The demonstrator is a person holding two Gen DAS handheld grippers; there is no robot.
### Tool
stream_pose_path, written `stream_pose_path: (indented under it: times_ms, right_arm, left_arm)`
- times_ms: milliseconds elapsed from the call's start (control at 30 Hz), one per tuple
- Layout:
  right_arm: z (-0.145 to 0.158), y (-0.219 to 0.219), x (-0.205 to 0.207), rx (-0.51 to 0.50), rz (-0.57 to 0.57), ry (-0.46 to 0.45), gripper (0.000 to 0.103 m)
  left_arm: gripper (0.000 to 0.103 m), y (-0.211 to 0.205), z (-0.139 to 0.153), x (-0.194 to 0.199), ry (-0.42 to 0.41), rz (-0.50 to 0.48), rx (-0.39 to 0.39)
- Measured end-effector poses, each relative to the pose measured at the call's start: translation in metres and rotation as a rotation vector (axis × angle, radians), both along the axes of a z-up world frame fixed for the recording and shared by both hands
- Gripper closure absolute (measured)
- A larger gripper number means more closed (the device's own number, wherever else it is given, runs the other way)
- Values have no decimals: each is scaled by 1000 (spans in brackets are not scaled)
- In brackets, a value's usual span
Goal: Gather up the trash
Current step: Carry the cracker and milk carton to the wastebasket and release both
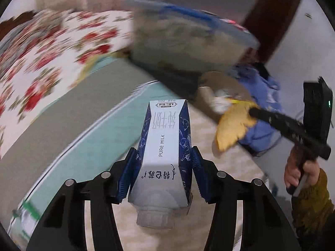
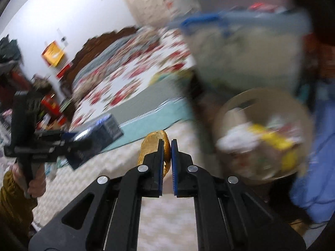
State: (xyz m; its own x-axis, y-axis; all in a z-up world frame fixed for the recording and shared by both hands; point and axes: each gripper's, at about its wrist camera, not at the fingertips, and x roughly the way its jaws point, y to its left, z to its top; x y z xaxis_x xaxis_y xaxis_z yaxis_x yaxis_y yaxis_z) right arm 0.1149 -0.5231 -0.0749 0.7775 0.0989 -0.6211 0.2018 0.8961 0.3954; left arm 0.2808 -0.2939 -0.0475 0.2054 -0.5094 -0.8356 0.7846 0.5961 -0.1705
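Half-hidden peel (image 2: 153, 146) — blurred bin (image 2: 261, 133)

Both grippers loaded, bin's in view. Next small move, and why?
Probably carry the right gripper on over the round bin and let go there. It is shut on the yellow peel, and the bin, already holding trash, sits just ahead to its right. The left gripper is clamped on the milk carton and looks farther off, so it can follow.
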Motion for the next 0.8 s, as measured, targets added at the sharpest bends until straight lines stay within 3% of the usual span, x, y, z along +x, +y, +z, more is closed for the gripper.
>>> stream_pose_path:
  times_ms: [200, 400, 567, 733, 767, 800]
  right_arm:
    - [25, -89, -31, -68, -174, -37, 94]
    - [19, -144, -28, -122, -266, -17, 95]
    - [-10, -171, -3, -124, -293, 17, 95]
    - [-47, -179, -1, -49, -274, 32, 90]
    - [-53, -178, -1, -43, -266, 37, 89]
    - [-58, -178, -1, -34, -256, 42, 88]
  left_arm:
    - [53, -101, 5, -27, 23, -106, -30]
    - [53, -185, 4, -30, 59, -156, -75]
    - [53, -231, -12, -23, 107, -139, -93]
    - [52, -263, -29, -11, 83, -91, -81]
    - [49, -265, -32, -7, 83, -76, -81]
    - [38, -267, -36, -3, 95, -64, -81]
